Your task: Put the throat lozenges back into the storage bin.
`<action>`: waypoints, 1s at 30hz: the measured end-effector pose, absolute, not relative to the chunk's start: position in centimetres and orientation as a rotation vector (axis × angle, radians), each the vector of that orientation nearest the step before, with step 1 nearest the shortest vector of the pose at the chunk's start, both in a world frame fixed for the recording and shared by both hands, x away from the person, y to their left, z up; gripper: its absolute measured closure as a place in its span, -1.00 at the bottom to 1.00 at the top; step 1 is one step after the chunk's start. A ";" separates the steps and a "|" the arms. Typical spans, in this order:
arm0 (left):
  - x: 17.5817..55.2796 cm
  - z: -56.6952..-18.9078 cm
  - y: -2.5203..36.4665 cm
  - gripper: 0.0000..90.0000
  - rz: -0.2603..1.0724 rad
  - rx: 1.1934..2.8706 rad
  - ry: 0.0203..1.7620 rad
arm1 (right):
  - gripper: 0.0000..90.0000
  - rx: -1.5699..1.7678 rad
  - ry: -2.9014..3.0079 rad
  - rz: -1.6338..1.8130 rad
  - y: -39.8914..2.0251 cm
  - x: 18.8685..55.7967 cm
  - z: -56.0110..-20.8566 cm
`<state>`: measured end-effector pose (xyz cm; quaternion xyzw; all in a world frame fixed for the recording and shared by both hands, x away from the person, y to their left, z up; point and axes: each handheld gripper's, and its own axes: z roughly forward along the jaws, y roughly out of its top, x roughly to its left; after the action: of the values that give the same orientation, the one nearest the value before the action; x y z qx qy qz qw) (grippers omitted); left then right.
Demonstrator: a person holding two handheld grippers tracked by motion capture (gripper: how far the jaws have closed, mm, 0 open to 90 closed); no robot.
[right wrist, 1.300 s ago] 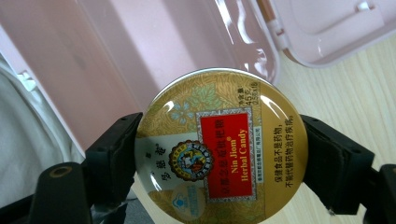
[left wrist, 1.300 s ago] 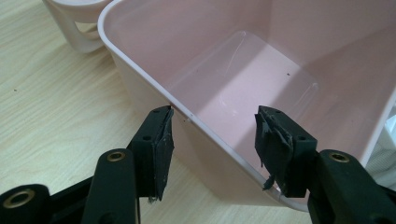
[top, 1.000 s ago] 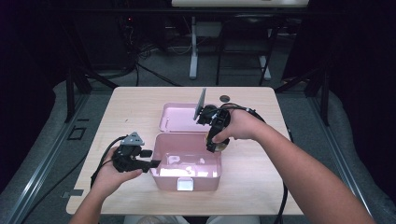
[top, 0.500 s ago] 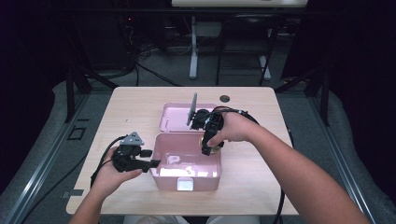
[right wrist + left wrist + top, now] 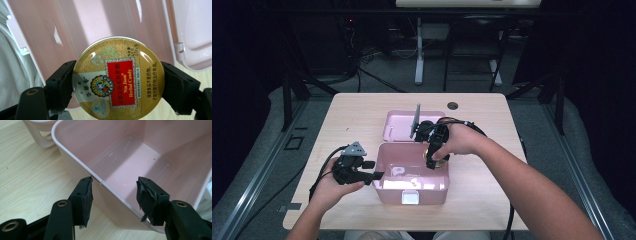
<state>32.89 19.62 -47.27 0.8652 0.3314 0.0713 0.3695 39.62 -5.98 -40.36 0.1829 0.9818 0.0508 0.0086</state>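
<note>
A pink plastic box stands open at the table's middle, its lid lying flat behind it. My left gripper is at the box's left wall. In the left gripper view its jaws stand wide, one pad outside the wall and one inside, neither pressing. My right gripper points down over the box's right part, shut on a round gold candy tin. The right gripper view has the tin clamped by its rim above the pink box floor.
The light wooden table has a dark cable hole near its far edge. Black cables trail from both grippers across the table. The hinged lid lies to one side of the tin. Dark floor and stands surround the table.
My right gripper with the tin has shifted slightly left and lower over the box's right part. My left gripper has stayed at the left wall.
</note>
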 end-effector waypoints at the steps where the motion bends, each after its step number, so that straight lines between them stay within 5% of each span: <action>1: 32.9 -47.3 19.6 0.03 0.190 2.214 0.852 | -0.56 0.573 3.068 0.160 -6.0 39.6 -40.4; 30: 32.9 -47.4 19.6 0.10 0.192 2.227 0.856 | -0.56 0.511 3.071 0.168 -5.5 39.4 -42.9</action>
<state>32.92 19.57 -47.42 0.8661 0.3328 0.0748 0.3654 39.36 -5.51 -42.89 0.1639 0.9849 0.0540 0.0119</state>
